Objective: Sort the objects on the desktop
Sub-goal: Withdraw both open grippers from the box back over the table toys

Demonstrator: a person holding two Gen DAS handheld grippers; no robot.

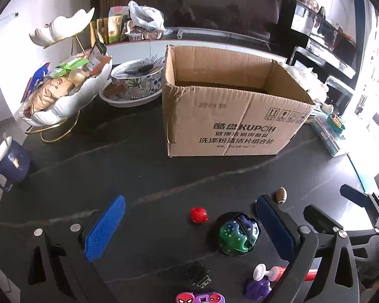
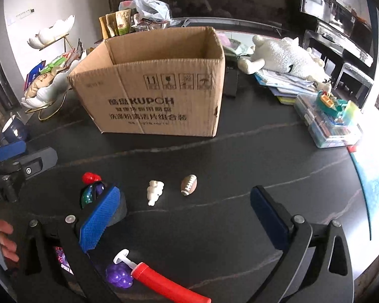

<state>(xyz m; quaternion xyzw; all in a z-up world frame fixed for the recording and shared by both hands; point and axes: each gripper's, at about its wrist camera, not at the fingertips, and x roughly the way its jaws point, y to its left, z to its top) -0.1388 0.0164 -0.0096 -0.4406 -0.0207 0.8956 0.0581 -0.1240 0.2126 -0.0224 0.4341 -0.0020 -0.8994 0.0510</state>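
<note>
Both grippers spread wide, empty, above scattered toys.
Left gripper [image 1: 189,229] and right gripper [image 2: 187,217] hover near; the cardboard box [image 2: 154,93] stands far, top unsealed to receive toys.

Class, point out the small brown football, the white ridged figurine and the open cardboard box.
Small brown football [image 2: 189,184], right wrist view, on its laces.
White ridged figurine [image 2: 155,192], right wrist view, its body.
Open cardboard box [image 2: 151,101], right wrist view, printed front wall.
</note>
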